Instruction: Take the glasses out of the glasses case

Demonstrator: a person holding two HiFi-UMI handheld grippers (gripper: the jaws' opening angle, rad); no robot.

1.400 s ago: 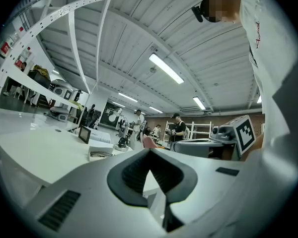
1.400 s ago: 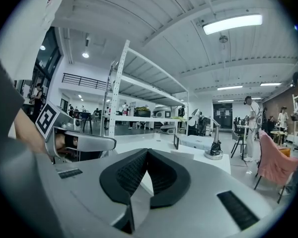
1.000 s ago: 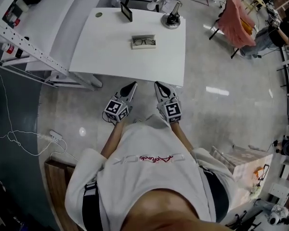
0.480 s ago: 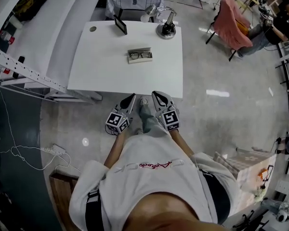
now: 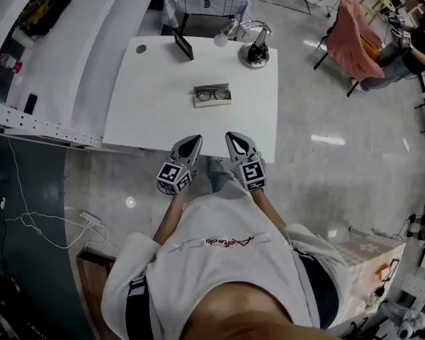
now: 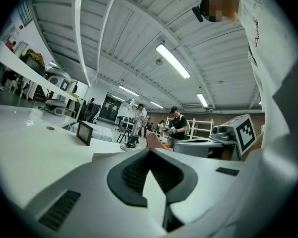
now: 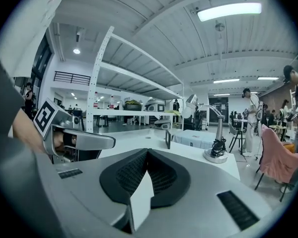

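The glasses (image 5: 212, 94) lie inside the open case (image 5: 213, 103). The case sits flat on the white tabletop (image 5: 149, 105), near the middle and a bit to the right in the head view. A person (image 5: 219, 261) in a white shirt stands at the near edge of the tabletop and holds one pair of tongs in each hand. The left tongs (image 5: 193, 141) and the right tongs (image 5: 234, 137) are side by side at that near edge. Both point toward the case and are well apart from it. Both pairs are closed with nothing in them (each gripper view shows the two dark pads meeting at the tip). At the far edge of the tabletop stands a lamp (image 5: 254, 50) with a round base. A small dark screen (image 5: 183, 46) stands to the left of the lamp. A pink cloth (image 5: 354, 34) hangs over a chair on the floor off to the right.
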